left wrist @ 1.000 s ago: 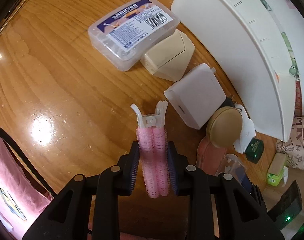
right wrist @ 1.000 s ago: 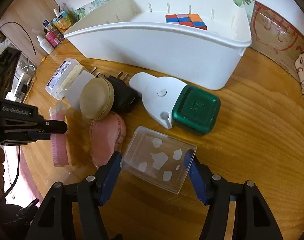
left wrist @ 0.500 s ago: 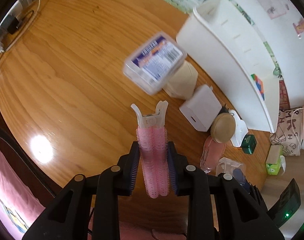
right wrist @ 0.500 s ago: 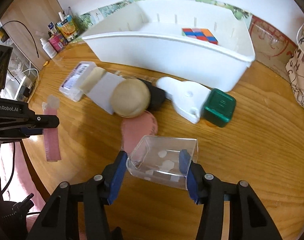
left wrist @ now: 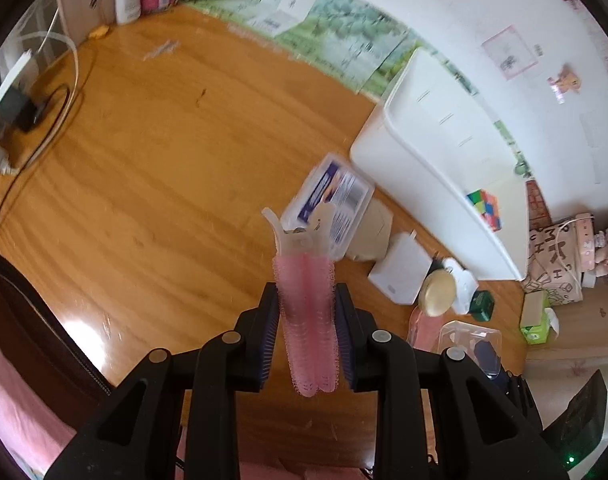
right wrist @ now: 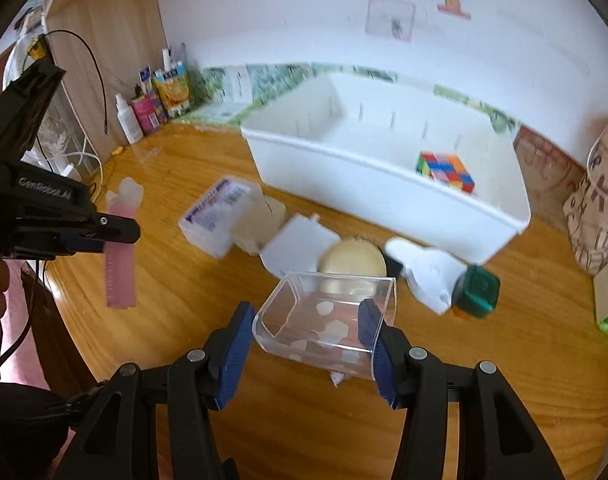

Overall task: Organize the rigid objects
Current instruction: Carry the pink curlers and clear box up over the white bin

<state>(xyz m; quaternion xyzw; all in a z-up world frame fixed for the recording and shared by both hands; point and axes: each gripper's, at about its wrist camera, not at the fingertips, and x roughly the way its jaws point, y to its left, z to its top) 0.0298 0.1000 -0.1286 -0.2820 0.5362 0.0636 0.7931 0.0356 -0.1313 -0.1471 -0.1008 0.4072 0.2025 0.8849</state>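
Left gripper [left wrist: 307, 334]: clamped on a pink hair-roller clip [left wrist: 306, 316], held up above the wooden table [left wrist: 152, 184]. Right gripper [right wrist: 309, 354]: jaws just drawn in, now pinching a clear plastic box [right wrist: 328, 320] off the table (white specks inside). Beyond: white bin [right wrist: 388, 184] against the wall, with a colourful cube [right wrist: 446, 172] in its right end.

I read "GenRobot.AI" on my left hand-held gripper [right wrist: 116, 236]; box label [right wrist: 214, 208] print too blurred to read.
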